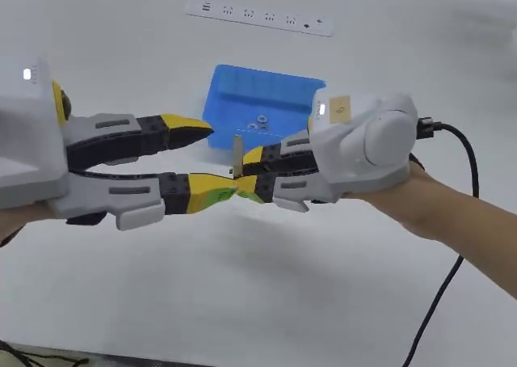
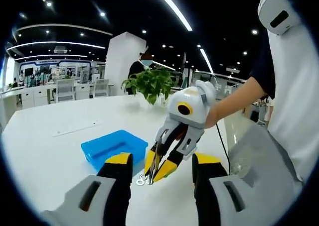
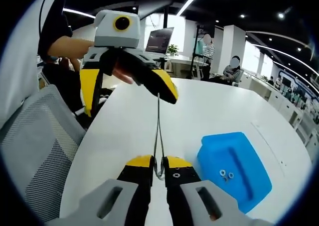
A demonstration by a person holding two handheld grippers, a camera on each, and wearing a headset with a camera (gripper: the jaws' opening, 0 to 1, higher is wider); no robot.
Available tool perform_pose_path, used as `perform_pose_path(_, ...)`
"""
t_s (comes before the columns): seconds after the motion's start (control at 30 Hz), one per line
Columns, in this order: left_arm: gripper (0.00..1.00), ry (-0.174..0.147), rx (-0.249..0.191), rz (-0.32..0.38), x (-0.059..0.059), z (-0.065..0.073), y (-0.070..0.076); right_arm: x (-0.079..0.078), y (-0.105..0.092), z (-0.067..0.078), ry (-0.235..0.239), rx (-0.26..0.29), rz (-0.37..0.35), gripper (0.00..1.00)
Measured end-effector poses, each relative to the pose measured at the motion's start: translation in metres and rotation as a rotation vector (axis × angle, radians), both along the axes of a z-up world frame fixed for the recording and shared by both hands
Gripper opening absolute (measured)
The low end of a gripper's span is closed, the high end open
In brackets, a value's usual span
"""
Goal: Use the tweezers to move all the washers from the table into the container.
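Observation:
My right gripper (image 1: 249, 171) (image 3: 158, 162) is shut on thin silver tweezers (image 1: 237, 153) (image 3: 158, 126), whose prongs run forward from its yellow jaws. In the left gripper view the right gripper (image 2: 157, 169) points the tweezers (image 2: 152, 169) down at two small washers (image 2: 142, 180) on the white table. A shallow blue container (image 1: 266, 88) (image 2: 112, 145) (image 3: 244, 151) lies just beyond, with a few washers (image 1: 258, 124) (image 3: 227, 174) on it. My left gripper (image 1: 218, 158) (image 2: 162, 161) (image 3: 129, 99) faces the right one, open, holding nothing.
A white power strip (image 1: 258, 15) lies at the far edge of the table. A black cable (image 1: 452, 246) trails from the right gripper. A grey mesh chair (image 2: 259, 161) (image 3: 35, 146) stands beside the table. A potted plant (image 2: 149, 84) sits at the far end.

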State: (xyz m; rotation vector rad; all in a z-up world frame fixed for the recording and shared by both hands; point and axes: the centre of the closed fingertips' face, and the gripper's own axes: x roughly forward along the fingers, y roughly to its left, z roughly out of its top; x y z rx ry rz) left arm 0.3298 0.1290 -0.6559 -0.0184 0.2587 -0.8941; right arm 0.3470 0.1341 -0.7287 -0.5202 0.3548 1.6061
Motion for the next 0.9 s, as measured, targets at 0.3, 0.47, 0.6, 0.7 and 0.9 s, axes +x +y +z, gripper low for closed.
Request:
perform_pose_path(0.3,0.78,-0.022,-0.031,0.062,-0.003,0.006,0.008,-0.003,-0.006,0.019,-0.044,-0.002,-0.013,0.1)
perform_pose_path(0.47,0.89,-0.013,-0.086,0.098,-0.008,0.01,0.012,-0.003,-0.007,0.032,-0.063,0.014,-0.017,0.1)
perform_pose_path(0.6,0.98,-0.002,-0.077,0.125,-0.011,0.006,0.018,0.003,-0.008,0.044,-0.079,0.031,-0.024,0.1)
perform_pose_path(0.7,0.99,-0.001,-0.092,0.144,-0.012,0.007,0.022,0.01,-0.009,0.055,-0.093,0.043,-0.034,0.1)
perform_pose_path(0.9,0.99,-0.002,-0.107,0.179,-0.006,0.007,0.027,0.03,-0.009,0.072,-0.101,0.074,-0.063,0.1)
